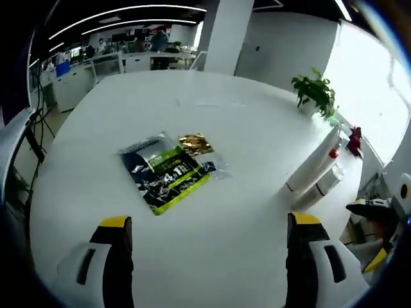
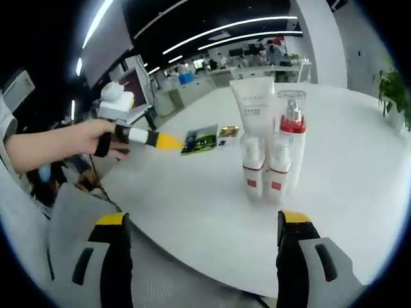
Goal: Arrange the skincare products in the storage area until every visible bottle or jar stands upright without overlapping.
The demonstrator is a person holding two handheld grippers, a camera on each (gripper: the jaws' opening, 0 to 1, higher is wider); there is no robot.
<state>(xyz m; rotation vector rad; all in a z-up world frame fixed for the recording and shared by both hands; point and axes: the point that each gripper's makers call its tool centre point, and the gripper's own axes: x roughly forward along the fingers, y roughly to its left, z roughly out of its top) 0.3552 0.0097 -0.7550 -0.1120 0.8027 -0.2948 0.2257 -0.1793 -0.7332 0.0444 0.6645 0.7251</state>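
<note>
Table (image 1: 212, 128): white, round-edged, bearing everything the task concerns.
Skincare group (image 2: 270, 147): in the right gripper view it stands upright near the table's near edge: a white tube (image 2: 253, 109) on its cap at the back, a clear pump bottle (image 2: 291, 122) with a red collar beside it, two small white bottles (image 2: 263, 168) with red bands in front, all close together.
Right gripper (image 2: 202, 253): jaws spread wide, nothing between them; the group stands ahead of the jaws, apart from both tips, nearer the right-hand jaw.
Left gripper (image 1: 209, 247): jaws spread wide and bare over the table; the same products show at the right edge of its view (image 1: 318, 170), well off to the side of the jaws.
Sachets (image 1: 168, 168): a green-and-dark foil packet and a smaller gold one lie flat ahead of the left jaws.
Hand (image 2: 90, 142): grips the left gripper at the table's side.
Plant (image 1: 316, 92): potted, on the far right of the table.
</note>
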